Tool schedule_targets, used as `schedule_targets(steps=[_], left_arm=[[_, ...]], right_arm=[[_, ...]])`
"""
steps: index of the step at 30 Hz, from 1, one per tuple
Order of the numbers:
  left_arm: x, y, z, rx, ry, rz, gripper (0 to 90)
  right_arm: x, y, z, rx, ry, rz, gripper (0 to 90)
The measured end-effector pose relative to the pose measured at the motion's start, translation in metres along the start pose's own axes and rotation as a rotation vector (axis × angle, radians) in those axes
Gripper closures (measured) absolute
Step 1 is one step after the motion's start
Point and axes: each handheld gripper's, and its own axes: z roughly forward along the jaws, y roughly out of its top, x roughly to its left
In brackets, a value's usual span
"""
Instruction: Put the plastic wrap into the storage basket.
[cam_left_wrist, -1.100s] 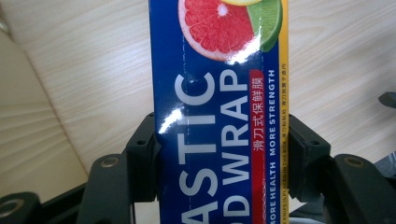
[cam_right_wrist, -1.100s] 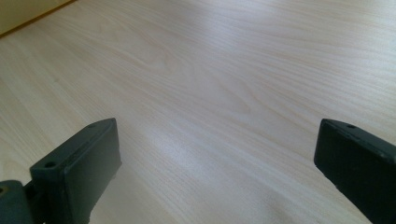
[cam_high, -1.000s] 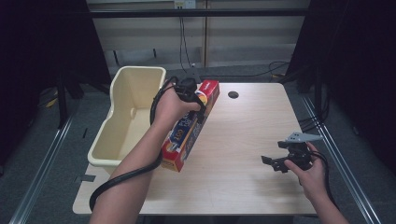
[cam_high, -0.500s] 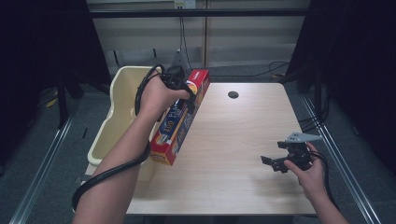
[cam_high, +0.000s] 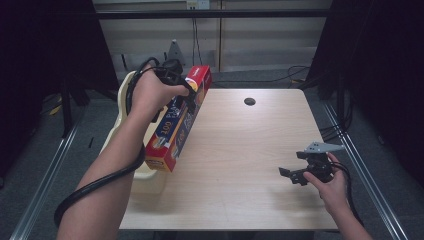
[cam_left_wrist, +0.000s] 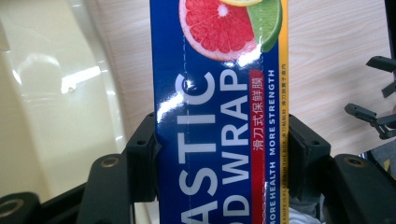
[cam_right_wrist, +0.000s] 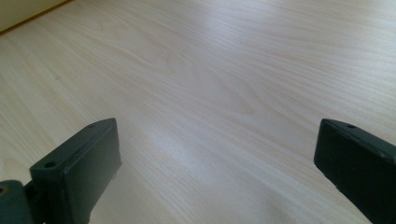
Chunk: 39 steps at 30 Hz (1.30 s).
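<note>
A long blue and red plastic wrap box (cam_high: 180, 120) hangs in the air over the table's left edge, tilted with its far end up. My left gripper (cam_high: 185, 95) is shut on it near the upper end. The left gripper view has both jaws pressed to the sides of the box (cam_left_wrist: 219, 116), which bears a grapefruit picture. A cream plastic bin (cam_high: 120, 112) stands beside the table's left edge, under my left arm. My right gripper (cam_high: 290, 175) rests low at the table's right front, open, with bare wood between its jaws (cam_right_wrist: 215, 154).
The light wood table (cam_high: 240, 150) has a round cable hole (cam_high: 249, 101) at the back. Metal rails run along the floor on both sides. Cables trail from both grippers. The cream bin (cam_left_wrist: 51, 93) lies just left of the box in the left gripper view.
My left gripper has lifted the plastic wrap box off the table and carried it left, toward the cream bin. The right gripper has stayed where it was.
</note>
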Motion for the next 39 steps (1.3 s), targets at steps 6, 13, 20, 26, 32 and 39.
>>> schedule_targets(steps=[6, 13, 20, 26, 32, 39], left_arm=[[0.010, -0.003, -0.009, -0.018, -0.003, -0.031, 40.9], [0.020, -0.007, -0.019, -0.023, 0.002, -0.044, 40.9], [0.030, -0.011, -0.027, -0.032, -0.001, -0.061, 40.9], [0.039, -0.016, -0.035, -0.047, 0.014, -0.081, 40.9], [0.047, -0.018, -0.040, -0.056, 0.017, -0.098, 40.9], [0.056, -0.021, -0.048, -0.066, 0.026, -0.122, 40.9]], right_arm=[[0.000, 0.000, 0.000, -0.001, -0.003, -0.009, 0.1], [0.001, 0.001, 0.001, 0.003, 0.003, -0.006, 0.2], [0.001, 0.002, 0.003, 0.004, 0.010, -0.012, 0.2], [0.002, 0.004, 0.007, 0.008, 0.013, -0.017, 0.2], [0.001, 0.004, 0.007, 0.007, 0.015, -0.018, 0.2], [0.001, 0.005, 0.009, 0.007, 0.015, -0.021, 0.2]])
